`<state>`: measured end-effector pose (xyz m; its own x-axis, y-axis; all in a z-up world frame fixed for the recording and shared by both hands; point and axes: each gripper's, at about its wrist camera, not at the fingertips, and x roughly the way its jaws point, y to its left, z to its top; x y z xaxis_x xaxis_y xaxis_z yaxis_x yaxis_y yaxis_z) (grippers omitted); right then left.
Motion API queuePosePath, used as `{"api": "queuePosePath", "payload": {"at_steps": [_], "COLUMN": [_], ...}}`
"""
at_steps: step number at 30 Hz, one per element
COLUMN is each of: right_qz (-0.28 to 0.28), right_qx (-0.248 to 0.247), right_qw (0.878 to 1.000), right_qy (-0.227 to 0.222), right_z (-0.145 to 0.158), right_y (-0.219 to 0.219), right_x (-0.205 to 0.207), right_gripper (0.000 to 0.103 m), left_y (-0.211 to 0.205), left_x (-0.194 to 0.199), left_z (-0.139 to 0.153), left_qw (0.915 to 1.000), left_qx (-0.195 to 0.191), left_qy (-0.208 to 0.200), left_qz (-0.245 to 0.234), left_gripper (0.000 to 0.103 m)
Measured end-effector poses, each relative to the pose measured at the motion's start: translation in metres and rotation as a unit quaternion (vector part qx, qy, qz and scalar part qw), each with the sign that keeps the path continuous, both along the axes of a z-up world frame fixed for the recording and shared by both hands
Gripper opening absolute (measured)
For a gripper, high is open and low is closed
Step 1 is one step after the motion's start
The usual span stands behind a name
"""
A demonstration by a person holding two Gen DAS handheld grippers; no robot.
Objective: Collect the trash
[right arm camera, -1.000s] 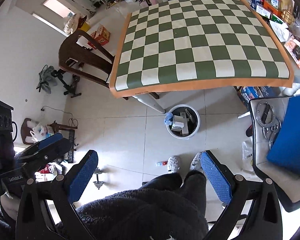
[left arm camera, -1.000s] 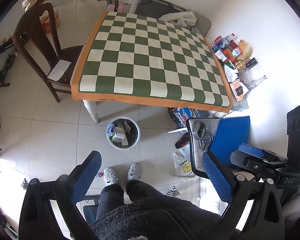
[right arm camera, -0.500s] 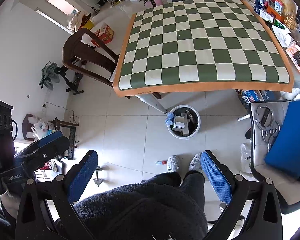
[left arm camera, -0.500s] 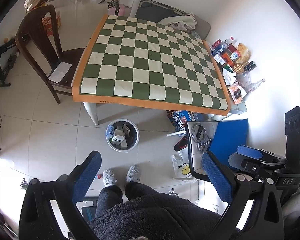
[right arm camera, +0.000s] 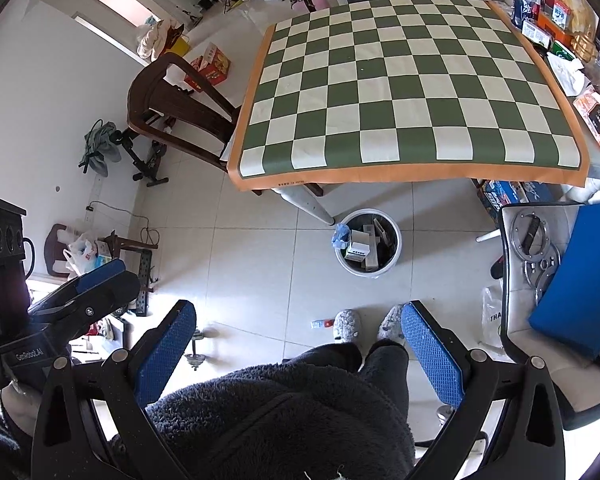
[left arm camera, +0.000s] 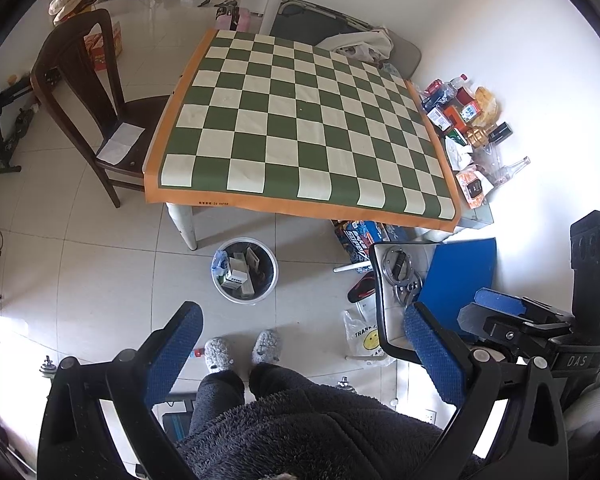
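Left gripper [left arm camera: 300,344]: fingers spread wide, empty.
Right gripper [right arm camera: 300,340]: likewise.
Trash: small boxes [left arm camera: 236,274] in the bin [left arm camera: 271,280], well beyond both fingertips.
Handling: probably light, crushable cardboard; pinch across flat sides.

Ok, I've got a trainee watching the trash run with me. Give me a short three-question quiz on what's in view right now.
1. True or false: the left gripper is clamped on a piece of trash.
2. Where does the trash bin stand? A) on the checkered tablecloth B) on the floor by the table's front leg C) on the wooden chair
3. Fill in: the small red and white item lies on the floor next to the person's ____.

Key:
1. False; both it and the right gripper are open and hold nothing.
2. B; the tablecloth is bare.
3. Slippers.
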<state>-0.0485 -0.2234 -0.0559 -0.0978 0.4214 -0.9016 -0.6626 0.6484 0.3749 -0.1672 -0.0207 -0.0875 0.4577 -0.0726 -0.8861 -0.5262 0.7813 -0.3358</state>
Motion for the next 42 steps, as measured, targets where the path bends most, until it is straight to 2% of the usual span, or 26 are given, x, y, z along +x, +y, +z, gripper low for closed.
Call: {"api": "queuePosePath", "payload": {"at_steps": [42], "right_qz": [0.007], "right_qx": [0.000], "right_qw": [1.000], "right_qy": [0.000], "right_z": [0.0020], "right_y": [0.0028], "right_x": [-0.0022], "right_gripper": [0.103], "left_y": [0.0028], "left_x": [-0.0047], "left_z": [0.0004], "left_qw": [1.0000], "left_qx": [0.000], "left_qy": [-0.001], "left_qz": [-0.005], "left_gripper": [0.103]}}
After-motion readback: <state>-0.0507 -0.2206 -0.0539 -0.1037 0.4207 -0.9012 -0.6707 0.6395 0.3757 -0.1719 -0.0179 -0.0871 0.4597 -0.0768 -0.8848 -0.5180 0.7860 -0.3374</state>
